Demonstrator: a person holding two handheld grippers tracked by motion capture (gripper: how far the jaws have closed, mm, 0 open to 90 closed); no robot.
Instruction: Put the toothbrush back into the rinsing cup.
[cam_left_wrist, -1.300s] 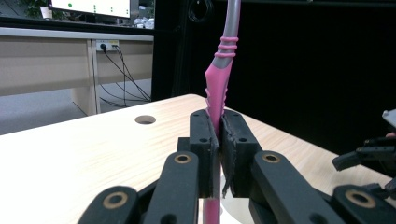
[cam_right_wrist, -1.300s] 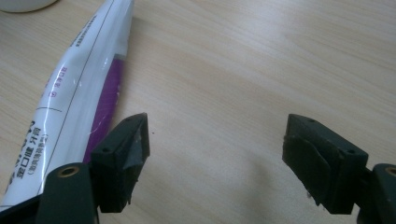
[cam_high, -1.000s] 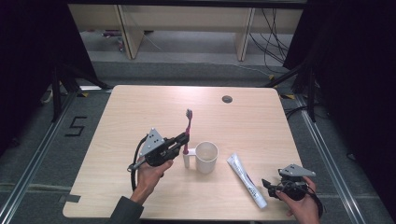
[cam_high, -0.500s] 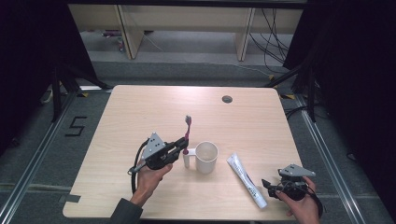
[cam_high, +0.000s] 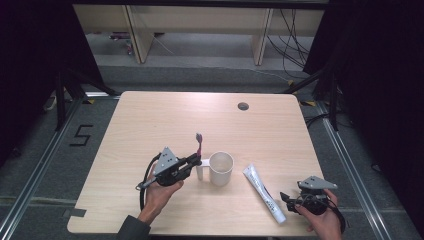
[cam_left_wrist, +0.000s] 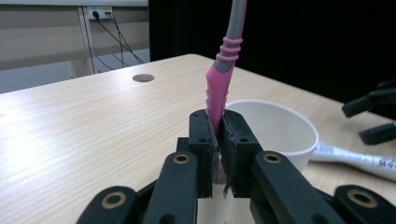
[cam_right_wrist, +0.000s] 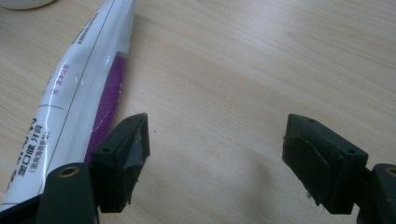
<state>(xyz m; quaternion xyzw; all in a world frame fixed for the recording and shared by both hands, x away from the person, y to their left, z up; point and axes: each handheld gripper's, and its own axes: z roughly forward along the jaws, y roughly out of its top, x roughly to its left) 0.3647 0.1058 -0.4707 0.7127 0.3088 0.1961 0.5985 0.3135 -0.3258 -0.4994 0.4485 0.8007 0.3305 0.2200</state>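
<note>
Since one second ago: left gripper (cam_high: 192, 161) shifted toward 6 o'clock, nearer table edge, toothbrush (cam_high: 199, 142) carried along. Jaws clamped on pink toothbrush handle (cam_left_wrist: 216, 100), brush upright, bristle end up. White cup (cam_high: 221, 168) at 3 o'clock of left gripper, just beside. Toothpaste tube (cam_high: 263, 192) flat on table (cam_high: 150, 120), between cup and right gripper (cam_high: 286, 198). Right gripper unmoved, jaws wide apart, empty, tube (cam_right_wrist: 79, 93) beside one jaw.
</note>
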